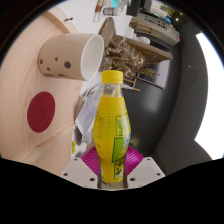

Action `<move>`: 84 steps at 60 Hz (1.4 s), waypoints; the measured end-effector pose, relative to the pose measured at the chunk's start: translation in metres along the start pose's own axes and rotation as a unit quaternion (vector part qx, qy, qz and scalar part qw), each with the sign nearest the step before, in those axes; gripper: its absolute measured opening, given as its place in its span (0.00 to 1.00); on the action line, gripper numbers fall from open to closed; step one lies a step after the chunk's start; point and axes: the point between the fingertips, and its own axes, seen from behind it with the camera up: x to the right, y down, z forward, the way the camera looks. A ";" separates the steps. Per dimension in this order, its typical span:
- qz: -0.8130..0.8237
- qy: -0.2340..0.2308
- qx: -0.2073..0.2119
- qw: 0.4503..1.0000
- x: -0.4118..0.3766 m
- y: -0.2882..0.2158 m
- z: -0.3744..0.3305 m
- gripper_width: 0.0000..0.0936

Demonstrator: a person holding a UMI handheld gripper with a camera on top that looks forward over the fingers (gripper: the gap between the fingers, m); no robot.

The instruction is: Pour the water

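The gripper (112,168) is holding a yellow bottle (113,125) between its two fingers. The pink pads (92,158) are pressing on the bottle from both sides, so the jaws are squeezing it and are only as wide as the bottle. The bottle is standing almost straight up, leaning a tiny bit toward 11 o'clock. It is wearing a yellow cap (112,76) on top, and the cap is closed. A green and yellow label is going around its middle.

A white cup (72,56) with dark dots is sitting at about 10 o'clock from the bottle cap. It is lying on its side, and its open mouth is facing toward 3 o'clock. A pale wooden board (35,95) with a red circle (40,111) is showing at 9 o'clock from the bottle.
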 end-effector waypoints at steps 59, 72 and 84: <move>0.782 -0.234 -0.031 0.577 -0.079 -0.072 -0.013 0.31; 0.779 -0.214 -0.008 0.590 -0.093 -0.081 -0.020 0.43; 0.768 -0.232 -0.035 0.596 -0.094 -0.076 -0.037 0.92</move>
